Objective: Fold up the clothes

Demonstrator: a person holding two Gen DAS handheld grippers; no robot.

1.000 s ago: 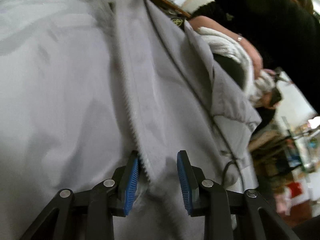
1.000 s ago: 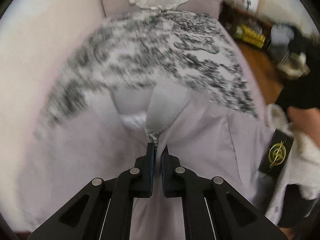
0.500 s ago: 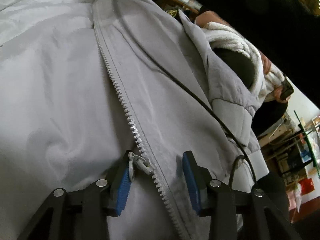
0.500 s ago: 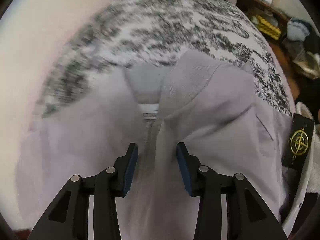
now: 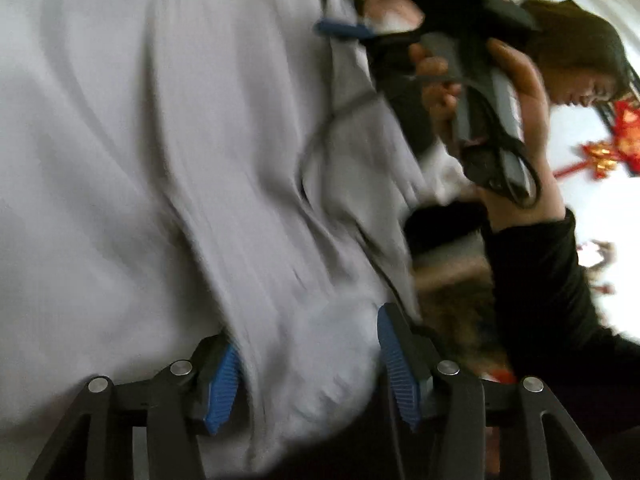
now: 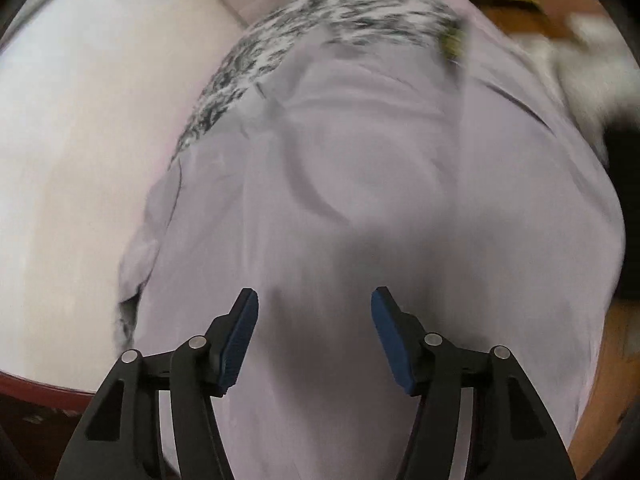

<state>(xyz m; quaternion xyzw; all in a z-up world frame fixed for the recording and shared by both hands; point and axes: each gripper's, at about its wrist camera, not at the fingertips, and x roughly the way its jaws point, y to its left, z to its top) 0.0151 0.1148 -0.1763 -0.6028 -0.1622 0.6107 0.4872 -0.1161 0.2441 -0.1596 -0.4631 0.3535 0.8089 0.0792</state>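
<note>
Right wrist view shows the soft, light, likely slippery grey jacket [image 6: 380,200] spread from twelve to six o'clock on the bed [image 6: 80,160], both the right gripper [image 6: 314,328] and left gripper [image 5: 308,356] having just been opening, jaws apart with loose fabric between, so a hem or sleeve edge looks the surest hold.

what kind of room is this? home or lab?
Most likely a home, probably a bedroom: a grey jacket lies on a patterned bedspread, red hanging decorations are on the wall, and a wooden floor shows beyond.

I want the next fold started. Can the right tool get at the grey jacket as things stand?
Probably yes: the right tool has just been opening, nothing is clamped, and the grey jacket lies spread right under it with nothing between.
</note>
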